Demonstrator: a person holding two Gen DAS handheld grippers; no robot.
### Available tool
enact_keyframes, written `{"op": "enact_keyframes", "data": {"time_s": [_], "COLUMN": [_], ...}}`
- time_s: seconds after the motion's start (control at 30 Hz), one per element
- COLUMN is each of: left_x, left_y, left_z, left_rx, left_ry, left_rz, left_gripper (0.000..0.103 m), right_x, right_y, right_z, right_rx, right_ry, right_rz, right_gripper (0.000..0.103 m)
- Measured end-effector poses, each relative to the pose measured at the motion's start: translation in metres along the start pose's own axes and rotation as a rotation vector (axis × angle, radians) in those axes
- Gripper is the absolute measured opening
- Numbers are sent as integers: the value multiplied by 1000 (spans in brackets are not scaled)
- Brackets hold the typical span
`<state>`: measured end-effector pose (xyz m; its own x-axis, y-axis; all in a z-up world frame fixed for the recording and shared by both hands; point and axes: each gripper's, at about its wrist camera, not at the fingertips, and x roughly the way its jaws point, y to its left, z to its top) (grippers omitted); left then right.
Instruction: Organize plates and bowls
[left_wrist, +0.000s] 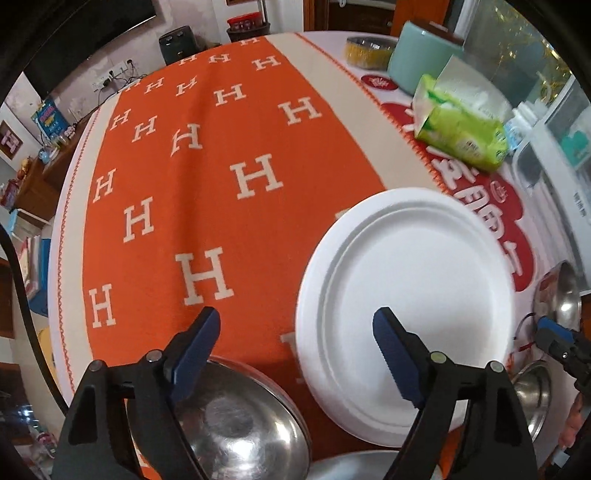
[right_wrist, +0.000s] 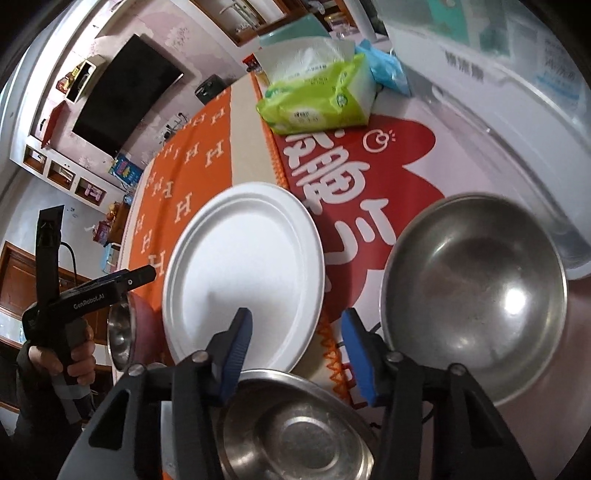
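A white round plate (left_wrist: 406, 306) lies on the orange cloth; it also shows in the right wrist view (right_wrist: 243, 273). My left gripper (left_wrist: 295, 332) is open and empty, above a steel bowl (left_wrist: 229, 421) and the plate's near-left edge. My right gripper (right_wrist: 295, 332) is open and empty, above another steel bowl (right_wrist: 291, 432) at the near edge. A larger steel bowl (right_wrist: 476, 299) lies to its right. The left gripper (right_wrist: 147, 275) shows at the far left of the right wrist view, over a steel bowl (right_wrist: 120, 336).
A green tissue pack (left_wrist: 461, 129) lies at the back right, also in the right wrist view (right_wrist: 317, 99). A mint container (left_wrist: 417, 59) and a round tin (left_wrist: 365, 51) stand behind it. A white plastic box (right_wrist: 498, 92) lines the right side.
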<state>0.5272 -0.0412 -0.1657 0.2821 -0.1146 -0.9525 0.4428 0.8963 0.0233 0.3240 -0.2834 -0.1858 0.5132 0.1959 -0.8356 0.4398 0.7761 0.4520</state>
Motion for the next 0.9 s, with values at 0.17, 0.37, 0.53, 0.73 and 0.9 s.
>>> {"op": "enact_keyframes", "data": {"time_s": [0.17, 0.37, 0.53, 0.73, 0.9], "left_x": [19, 33, 43, 51, 54], "left_y": [-4, -4, -8, -10, -11], "left_z": [2, 3, 5, 6, 7], "left_rx": [22, 25, 29, 18, 5], "left_ry": [47, 67, 85, 98, 98], "left_rz": [17, 24, 20, 12, -17], "left_gripper": [76, 66, 55, 50, 46], "right_x": [8, 18, 28, 33, 35], "right_y": [2, 7, 12, 13, 13], "right_z": [2, 8, 13, 13, 14], "right_rx": [-20, -42, -62, -77, -95], "right_ry": [8, 27, 46, 43, 41], "right_rz": [2, 9, -27, -57, -77], "right_gripper": [42, 38, 33, 31, 28]}}
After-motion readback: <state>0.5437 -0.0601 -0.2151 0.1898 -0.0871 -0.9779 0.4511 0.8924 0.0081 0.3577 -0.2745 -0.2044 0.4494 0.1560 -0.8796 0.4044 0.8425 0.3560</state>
